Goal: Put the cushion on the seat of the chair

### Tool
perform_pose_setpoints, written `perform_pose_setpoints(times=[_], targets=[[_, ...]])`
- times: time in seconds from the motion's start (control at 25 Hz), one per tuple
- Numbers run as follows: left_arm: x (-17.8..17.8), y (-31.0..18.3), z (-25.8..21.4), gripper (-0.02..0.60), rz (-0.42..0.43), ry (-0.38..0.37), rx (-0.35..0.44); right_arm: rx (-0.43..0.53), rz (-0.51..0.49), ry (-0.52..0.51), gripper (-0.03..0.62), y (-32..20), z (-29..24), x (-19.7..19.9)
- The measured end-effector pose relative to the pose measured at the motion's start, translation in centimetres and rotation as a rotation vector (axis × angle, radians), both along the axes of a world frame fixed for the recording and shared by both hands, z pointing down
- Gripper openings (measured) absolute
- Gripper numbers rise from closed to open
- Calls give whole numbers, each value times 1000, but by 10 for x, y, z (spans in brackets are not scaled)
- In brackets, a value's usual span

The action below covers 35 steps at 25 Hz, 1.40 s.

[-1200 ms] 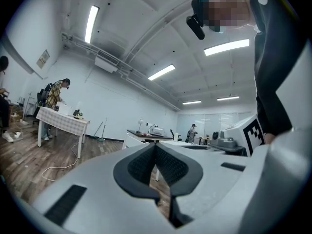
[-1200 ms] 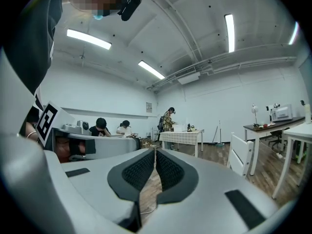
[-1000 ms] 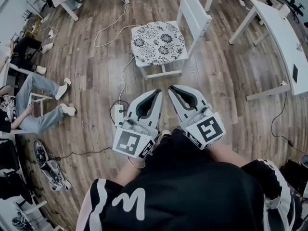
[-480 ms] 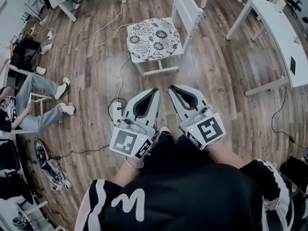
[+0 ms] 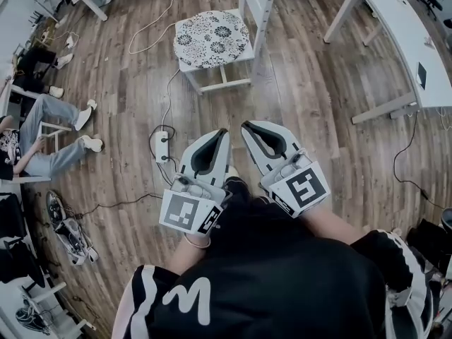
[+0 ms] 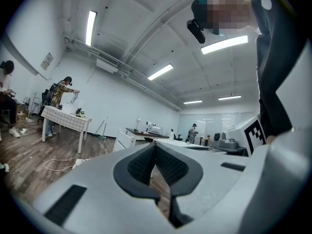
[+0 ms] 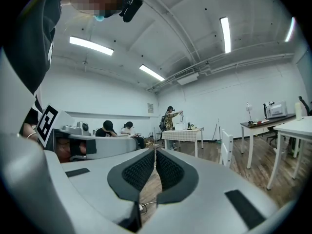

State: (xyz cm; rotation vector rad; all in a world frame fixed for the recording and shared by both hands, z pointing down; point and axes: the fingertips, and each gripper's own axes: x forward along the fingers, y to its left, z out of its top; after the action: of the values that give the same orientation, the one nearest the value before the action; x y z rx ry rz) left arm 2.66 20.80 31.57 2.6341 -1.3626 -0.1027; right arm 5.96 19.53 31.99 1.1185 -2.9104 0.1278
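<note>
A round cushion [image 5: 211, 38] with a black-and-white flower print lies flat on the seat of a white wooden chair [image 5: 256, 2] at the top of the head view. Both grippers hang close to the person's body, well short of the chair. My left gripper [image 5: 224, 131] is shut with nothing between its jaws. My right gripper [image 5: 245, 126] sits beside it, also shut and empty. In the left gripper view the shut left gripper [image 6: 156, 145] points level toward the chair's back [image 6: 124, 141]. In the right gripper view the right gripper [image 7: 155, 151] has the chair [image 7: 226, 147] off to its right.
A power strip [image 5: 162, 147] and its cables lie on the wood floor between the grippers and the chair. A long white table [image 5: 395, 34] stands at the right. A seated person [image 5: 42, 147] and bags [image 5: 63, 228] are at the left.
The chair with the cushion has slid up and left in the head view as the person and both grippers drew back from it. Both grippers stayed shut.
</note>
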Motion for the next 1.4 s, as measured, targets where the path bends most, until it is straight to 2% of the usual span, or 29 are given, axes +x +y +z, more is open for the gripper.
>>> perform_pose_setpoints(times=[0.32,0.56,1.0,1.4], targets=[[39,55,-6,3,-9,-5,15,8,-15,2,28,53,-7,35],[51,82,-7,3,-14,-11,5,4,-29,-15,27,76,-12,44],[33,84,-22,3,15,-22,26,17,10,-15,28,79,-24,34],[16,86,-15,3,27,-5,18,29,6,38,26,83,-16,17]])
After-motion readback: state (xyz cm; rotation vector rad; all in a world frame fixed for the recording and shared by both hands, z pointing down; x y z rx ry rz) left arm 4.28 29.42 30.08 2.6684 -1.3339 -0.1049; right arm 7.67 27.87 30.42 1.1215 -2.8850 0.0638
